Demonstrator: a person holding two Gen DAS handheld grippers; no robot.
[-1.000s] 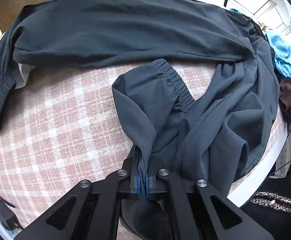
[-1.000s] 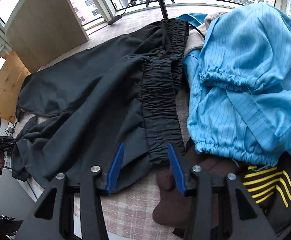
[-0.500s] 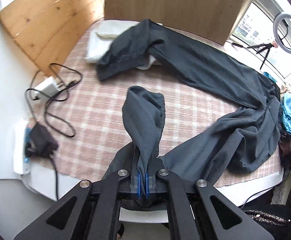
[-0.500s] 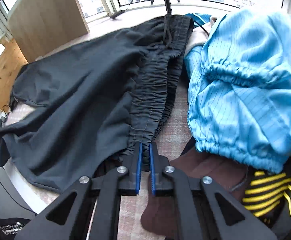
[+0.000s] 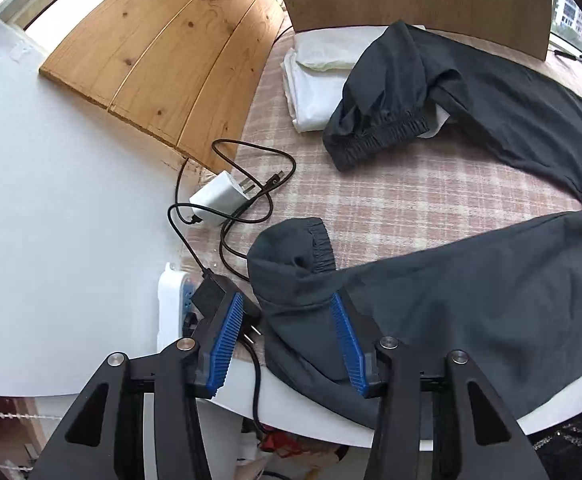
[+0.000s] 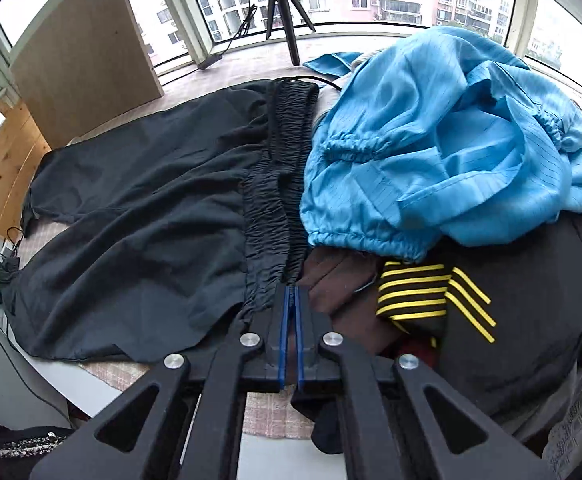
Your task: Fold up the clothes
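Opening over the counter's near edge, the left gripper has its blue pads apart; the cuffed leg end of the dark trousers lies below and between them, released, not pinched. The other leg's cuff rests farther back on a folded white cloth. Bare plaid counter lies between the two legs; a white charger and black cable crowd the left edge. The right gripper is clenched on the trousers' gathered waistband, pads nearly together, their gap just widening. A blue garment is piled just beside the waistband.
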